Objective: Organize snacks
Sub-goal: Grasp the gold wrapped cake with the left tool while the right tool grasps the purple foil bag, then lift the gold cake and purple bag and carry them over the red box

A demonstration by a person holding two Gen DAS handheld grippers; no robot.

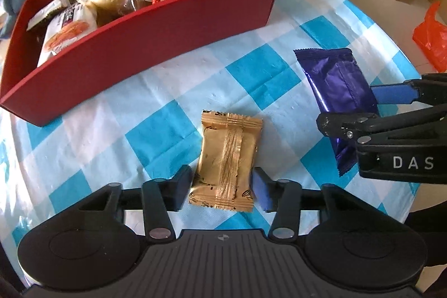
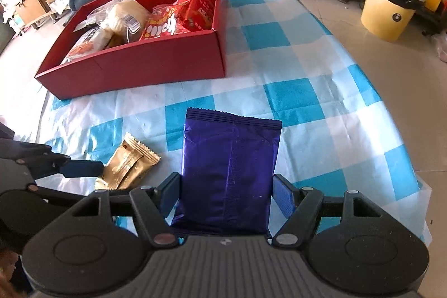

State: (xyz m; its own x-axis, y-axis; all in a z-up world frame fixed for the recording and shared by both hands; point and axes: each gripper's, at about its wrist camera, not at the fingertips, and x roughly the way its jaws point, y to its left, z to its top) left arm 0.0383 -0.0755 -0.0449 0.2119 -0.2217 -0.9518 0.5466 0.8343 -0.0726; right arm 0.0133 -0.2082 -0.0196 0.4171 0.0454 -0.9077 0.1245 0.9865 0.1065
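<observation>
Checked blue-and-white cloth covers the surface [image 1: 251,66], with a red box [image 1: 134,46] of snacks lying ahead of both claws, up and to the left. Between the fingers of the left claw [image 1: 222,187] sits a gold packet [image 1: 227,158], its lower half flanked closely by both pads, which look pressed to its sides or nearly so. The right claw [image 2: 226,193] pinches a purple packet [image 2: 230,166] by its near end, the wrapper standing forward from the pads. Judging by the scene, both packets are bound for the box. The foil wrappers look slick and puffy, so a side pinch could let the gold one squirt out or twist as it lifts. The two claws work just beside each other, and carrying both toward the same box risks a knock between them or a packet catching the near wall.
</observation>
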